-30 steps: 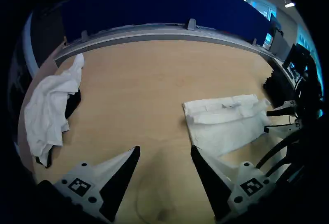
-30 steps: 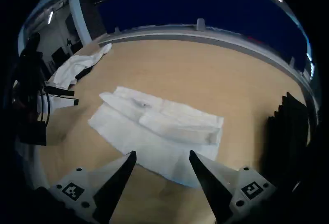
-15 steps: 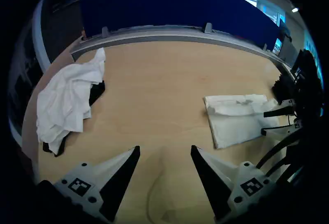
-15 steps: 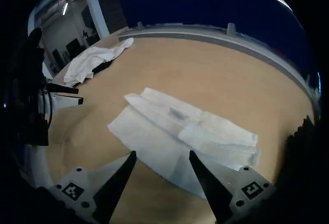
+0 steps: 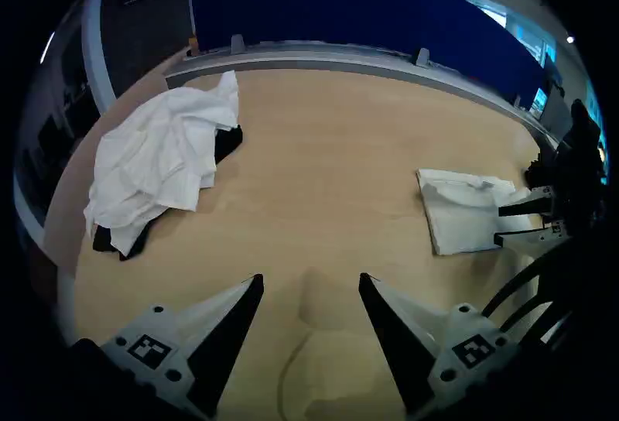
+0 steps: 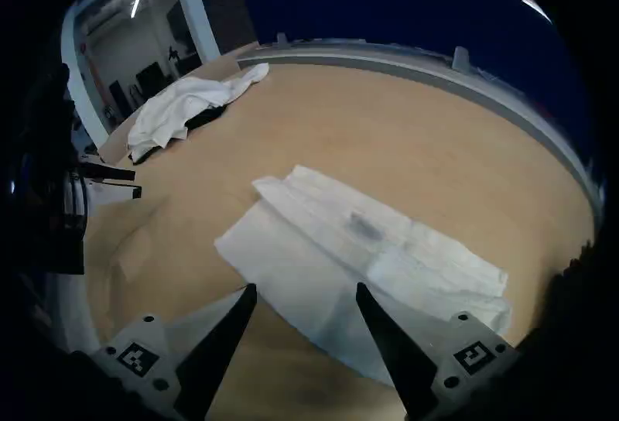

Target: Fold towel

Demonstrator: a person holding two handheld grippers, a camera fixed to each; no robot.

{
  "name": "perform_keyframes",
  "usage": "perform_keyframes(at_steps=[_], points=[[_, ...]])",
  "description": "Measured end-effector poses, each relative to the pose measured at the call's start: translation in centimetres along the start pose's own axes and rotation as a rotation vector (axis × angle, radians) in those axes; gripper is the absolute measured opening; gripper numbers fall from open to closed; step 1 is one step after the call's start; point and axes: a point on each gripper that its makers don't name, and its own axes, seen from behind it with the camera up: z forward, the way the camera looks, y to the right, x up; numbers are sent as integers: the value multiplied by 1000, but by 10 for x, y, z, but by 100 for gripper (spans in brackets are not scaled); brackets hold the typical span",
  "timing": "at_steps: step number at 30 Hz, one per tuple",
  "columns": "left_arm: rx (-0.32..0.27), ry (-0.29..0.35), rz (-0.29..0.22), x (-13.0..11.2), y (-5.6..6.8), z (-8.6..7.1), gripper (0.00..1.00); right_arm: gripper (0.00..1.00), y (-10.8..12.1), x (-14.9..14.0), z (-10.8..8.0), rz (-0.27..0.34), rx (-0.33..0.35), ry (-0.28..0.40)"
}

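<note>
White towel (image 6: pixel 364 266), folded into a flat oblong, lies on the wooden table (image 5: pixel 325 158) just ahead of my right gripper (image 6: pixel 303 301), whose fingers stand spread and grasp nothing, the towel's near edge showing between their tips; in the left gripper view the same towel lies to the right, that gripper's fingers at its far side. My left gripper (image 5: pixel 309 297) hangs released above the tabletop, well apart from the towel; a crumpled white cloth pile (image 5: pixel 159 158) lies at the left, near the blue partition (image 5: pixel 348 18).
</note>
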Motion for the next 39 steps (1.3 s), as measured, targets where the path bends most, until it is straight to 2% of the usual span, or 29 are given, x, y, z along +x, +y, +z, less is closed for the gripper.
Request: perform_keyframes(at_steps=[9, 27, 39], points=[[-4, -2, 5, -5, 1, 0, 91, 100, 8, 5, 7, 0, -14, -4], [-5, -2, 3, -5, -4, -3, 91, 100, 37, 50, 12, -12, -68, 37], [-7, -1, 8, -4, -3, -4, 91, 100, 39, 52, 9, -13, -68, 37]])
